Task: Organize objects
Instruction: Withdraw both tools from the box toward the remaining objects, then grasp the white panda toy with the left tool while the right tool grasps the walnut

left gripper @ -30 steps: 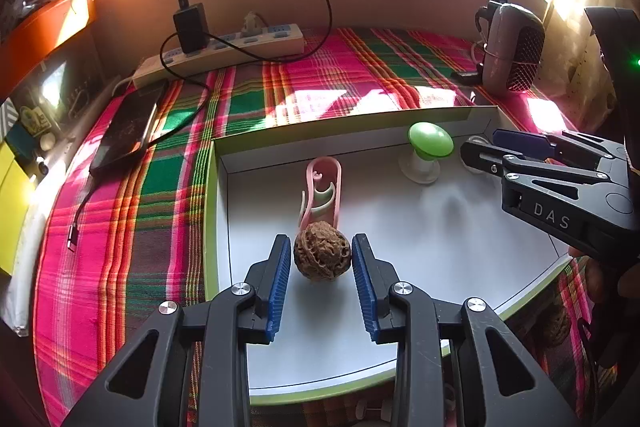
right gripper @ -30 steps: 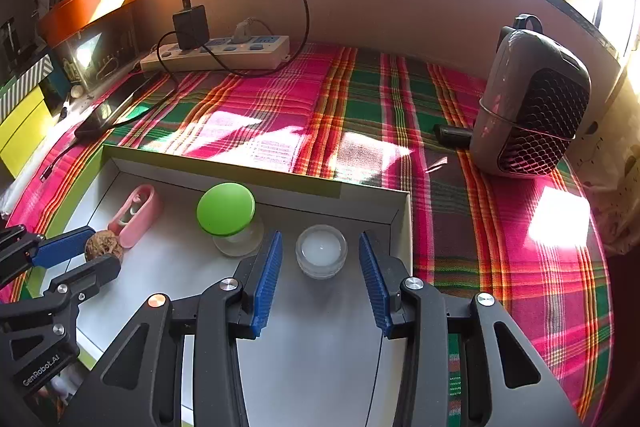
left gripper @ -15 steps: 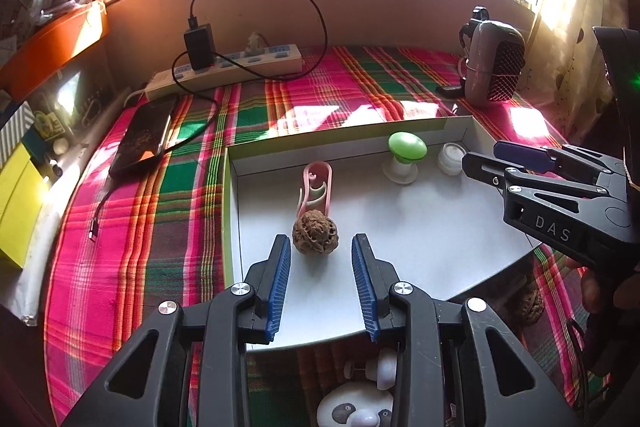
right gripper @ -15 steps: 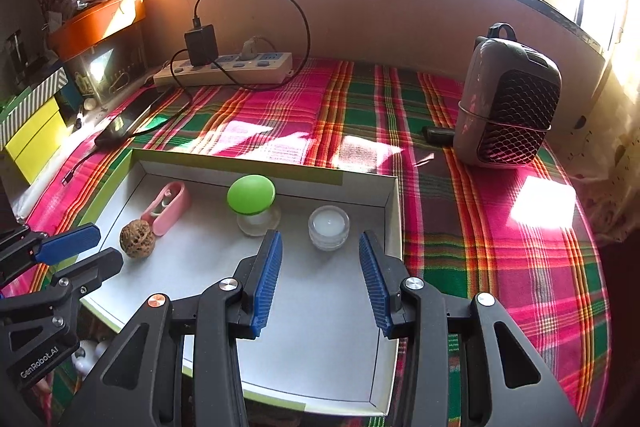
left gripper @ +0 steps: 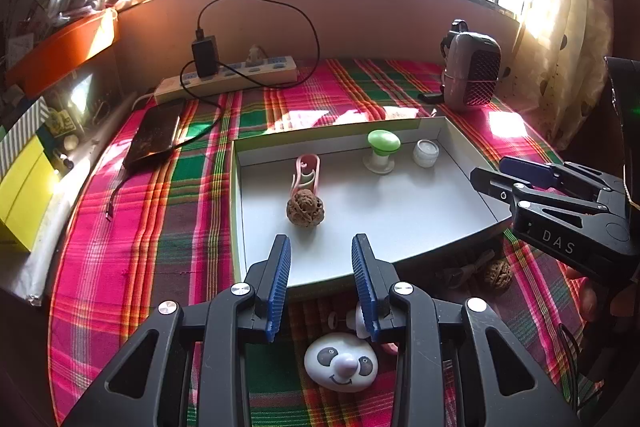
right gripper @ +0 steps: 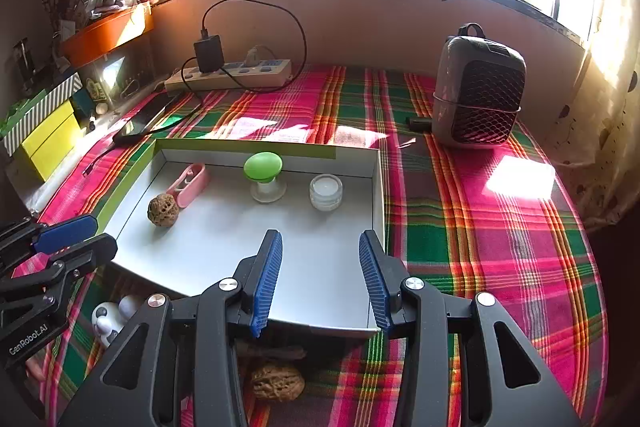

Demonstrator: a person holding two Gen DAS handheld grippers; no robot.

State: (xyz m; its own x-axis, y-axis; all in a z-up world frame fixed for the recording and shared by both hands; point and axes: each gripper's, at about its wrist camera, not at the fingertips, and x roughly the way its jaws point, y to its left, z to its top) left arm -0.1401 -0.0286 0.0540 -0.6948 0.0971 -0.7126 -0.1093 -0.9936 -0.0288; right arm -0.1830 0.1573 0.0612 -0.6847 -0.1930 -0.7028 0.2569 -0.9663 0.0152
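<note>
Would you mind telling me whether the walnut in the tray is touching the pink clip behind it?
Cannot tell. In the left wrist view the walnut overlaps the pink clip, hiding any gap; the right wrist view shows them edge to edge without a plain gap.

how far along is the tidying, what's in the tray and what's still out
Done: four things sit in the white tray: brown walnut, pink clip, green-capped stand, small white jar. In hand: nothing; left gripper and right gripper are both empty. Left: panda-face toy and second walnut on the plaid cloth.
</note>
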